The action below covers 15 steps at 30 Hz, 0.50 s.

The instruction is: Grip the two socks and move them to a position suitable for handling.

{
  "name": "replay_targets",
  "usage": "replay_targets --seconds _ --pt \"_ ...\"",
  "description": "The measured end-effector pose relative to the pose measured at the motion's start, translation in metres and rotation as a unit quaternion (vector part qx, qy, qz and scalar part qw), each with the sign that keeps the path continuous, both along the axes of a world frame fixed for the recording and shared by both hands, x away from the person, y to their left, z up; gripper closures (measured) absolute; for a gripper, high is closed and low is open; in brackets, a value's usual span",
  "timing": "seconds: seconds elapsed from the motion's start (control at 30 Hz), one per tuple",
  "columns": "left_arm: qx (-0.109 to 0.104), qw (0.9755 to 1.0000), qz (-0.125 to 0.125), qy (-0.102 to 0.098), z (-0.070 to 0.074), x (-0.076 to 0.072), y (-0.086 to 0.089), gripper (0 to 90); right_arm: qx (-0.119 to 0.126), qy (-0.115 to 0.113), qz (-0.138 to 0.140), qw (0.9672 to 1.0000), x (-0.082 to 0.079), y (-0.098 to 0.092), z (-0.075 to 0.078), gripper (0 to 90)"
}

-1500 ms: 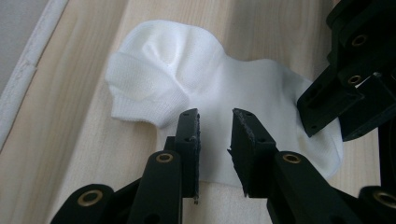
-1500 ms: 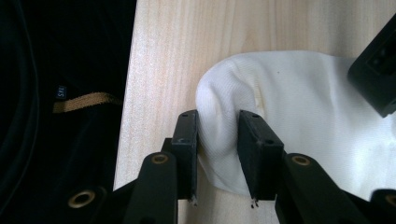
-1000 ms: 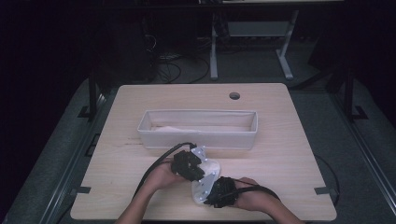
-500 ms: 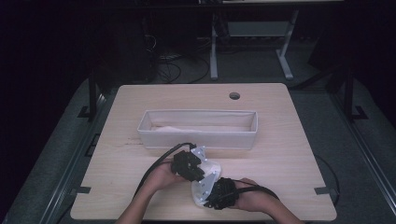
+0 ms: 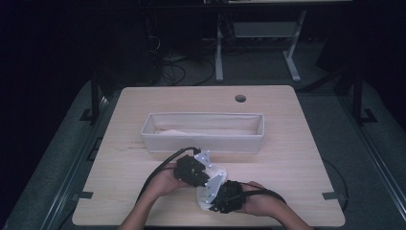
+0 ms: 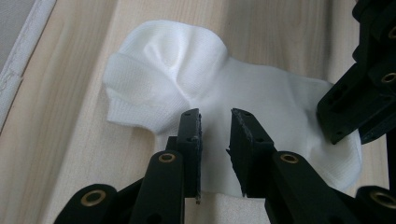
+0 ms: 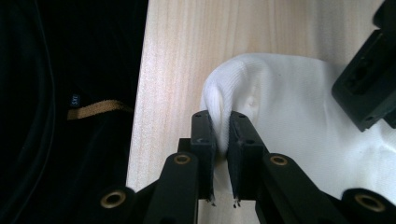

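- My right gripper [image 7: 219, 140] pinches a fold at the edge of the white sock [image 7: 299, 116], anchoring that end.
- My left gripper [image 6: 215, 135] has its jaws narrowly parted over the sock's middle; they've just closed a little, and I can't tell whether the pads press the cloth.
- The sock lies on the table [image 5: 297, 158], near its front edge, before the fabric bin [image 5: 203, 139].
- Otherwise nothing has shifted since a second ago.

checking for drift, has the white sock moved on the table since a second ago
No. In the high view the white sock lies at the same spot in front of the long white tray as a second ago, near the table's front edge.
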<state>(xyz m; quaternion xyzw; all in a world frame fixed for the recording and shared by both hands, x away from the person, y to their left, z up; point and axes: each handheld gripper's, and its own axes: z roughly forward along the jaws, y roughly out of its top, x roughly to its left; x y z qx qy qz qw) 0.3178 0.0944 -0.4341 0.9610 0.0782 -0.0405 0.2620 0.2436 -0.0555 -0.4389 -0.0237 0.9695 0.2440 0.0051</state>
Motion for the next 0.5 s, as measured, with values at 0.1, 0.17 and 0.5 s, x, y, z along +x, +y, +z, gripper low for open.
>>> replay_targets --seconds 0.1,0.17,0.5 --pt "0.000 1.0000 -0.002 0.000 0.000 0.000 0.000 74.6 0.002 0.002 -0.002 1.0000 0.000 -0.001 0.001 81.4" --pt "-0.001 1.0000 -0.003 0.002 0.000 0.000 0.000 74.6 0.000 0.001 -0.004 1.0000 0.000 -0.001 0.002 81.4" --pt "-0.001 0.9999 -0.007 0.009 -0.001 -0.002 -0.002 79.7 0.003 -0.004 -0.012 0.9999 0.001 -0.003 0.011 81.4"
